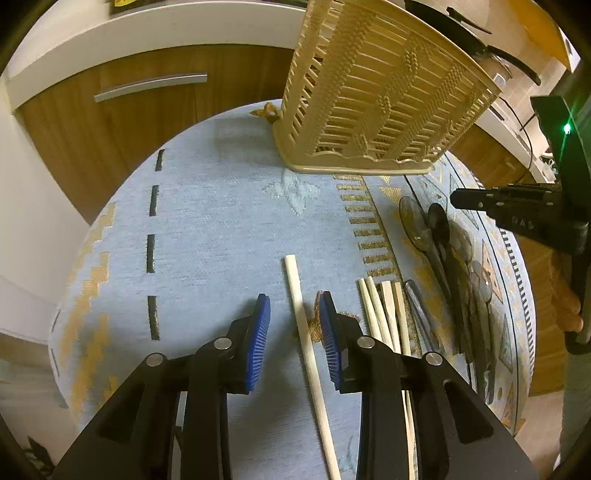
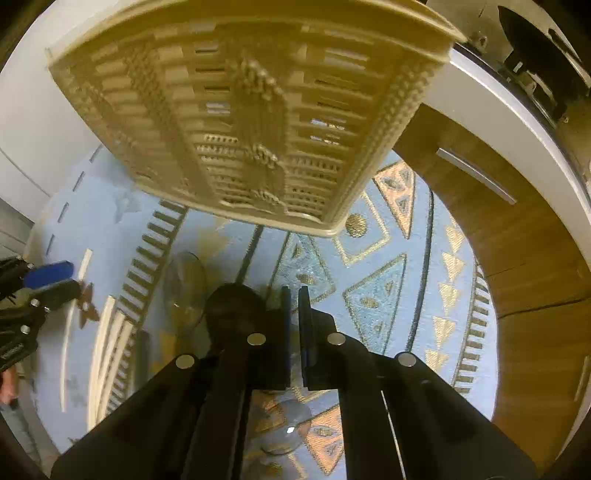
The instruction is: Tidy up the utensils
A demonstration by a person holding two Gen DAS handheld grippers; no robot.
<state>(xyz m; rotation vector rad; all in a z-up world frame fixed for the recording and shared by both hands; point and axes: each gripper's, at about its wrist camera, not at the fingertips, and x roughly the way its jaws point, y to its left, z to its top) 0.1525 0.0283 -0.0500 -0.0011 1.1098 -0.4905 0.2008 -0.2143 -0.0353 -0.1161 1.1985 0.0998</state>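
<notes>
A beige slatted utensil basket [image 1: 376,96] stands at the far side of the blue patterned cloth [image 1: 221,229]; it fills the top of the right wrist view [image 2: 243,122]. My left gripper [image 1: 295,321] is open, low over the cloth, with one pale chopstick [image 1: 308,354] lying between its blue pads. Several more chopsticks [image 1: 384,314] lie just right of it. Clear and black plastic spoons [image 1: 439,236] lie further right. My right gripper [image 2: 295,314] is shut and empty, above the spoons [image 2: 229,306], and shows in the left wrist view [image 1: 458,199].
Wooden cabinet fronts with metal handles [image 1: 151,86] and a white countertop [image 1: 155,26] curve behind the table. A dark pan [image 1: 461,26] sits on the counter at the back right. The table edge [image 1: 66,332] drops away on the left.
</notes>
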